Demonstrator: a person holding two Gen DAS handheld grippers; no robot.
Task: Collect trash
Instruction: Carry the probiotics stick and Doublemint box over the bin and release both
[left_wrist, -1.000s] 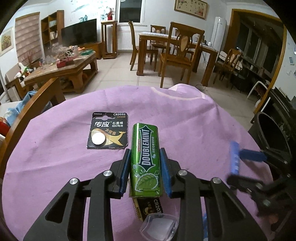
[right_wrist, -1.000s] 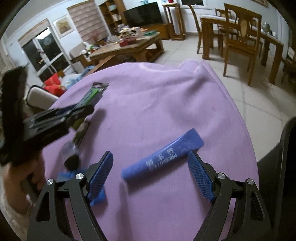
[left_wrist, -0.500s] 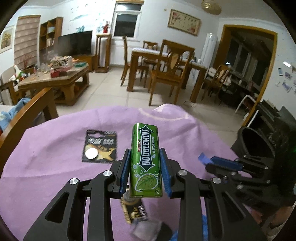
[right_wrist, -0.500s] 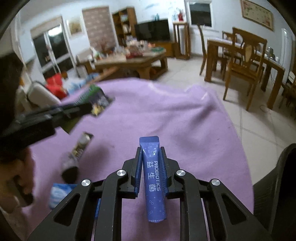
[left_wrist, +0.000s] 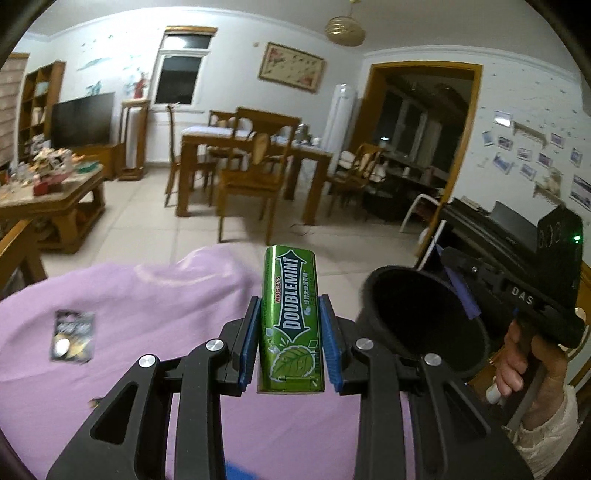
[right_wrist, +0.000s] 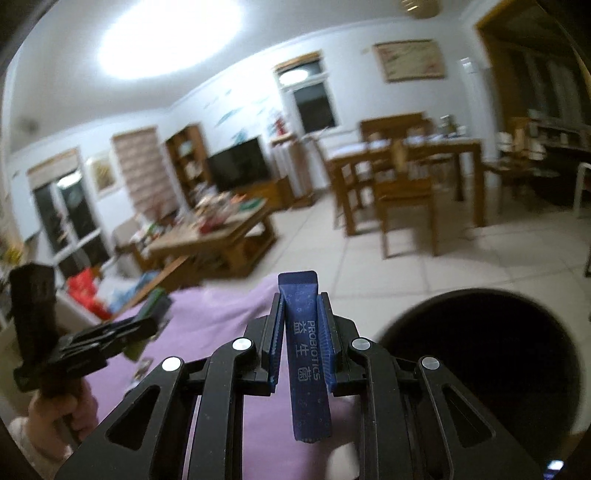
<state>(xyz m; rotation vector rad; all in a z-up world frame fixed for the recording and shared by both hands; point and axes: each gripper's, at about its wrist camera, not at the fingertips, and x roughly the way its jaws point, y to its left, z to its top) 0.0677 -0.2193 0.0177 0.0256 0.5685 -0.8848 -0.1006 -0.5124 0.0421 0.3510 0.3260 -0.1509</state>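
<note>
Black bin (left_wrist: 424, 314) (inside dark, contents not discernible) beside purple cloth (left_wrist: 147, 295)

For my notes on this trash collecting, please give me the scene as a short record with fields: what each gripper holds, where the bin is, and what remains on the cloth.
left gripper: shut on green Doublemint pack
right gripper: shut on blue probiotics sachet
black bin: open, beside the purple cloth, right of both grippers
left on cloth: battery card
</note>
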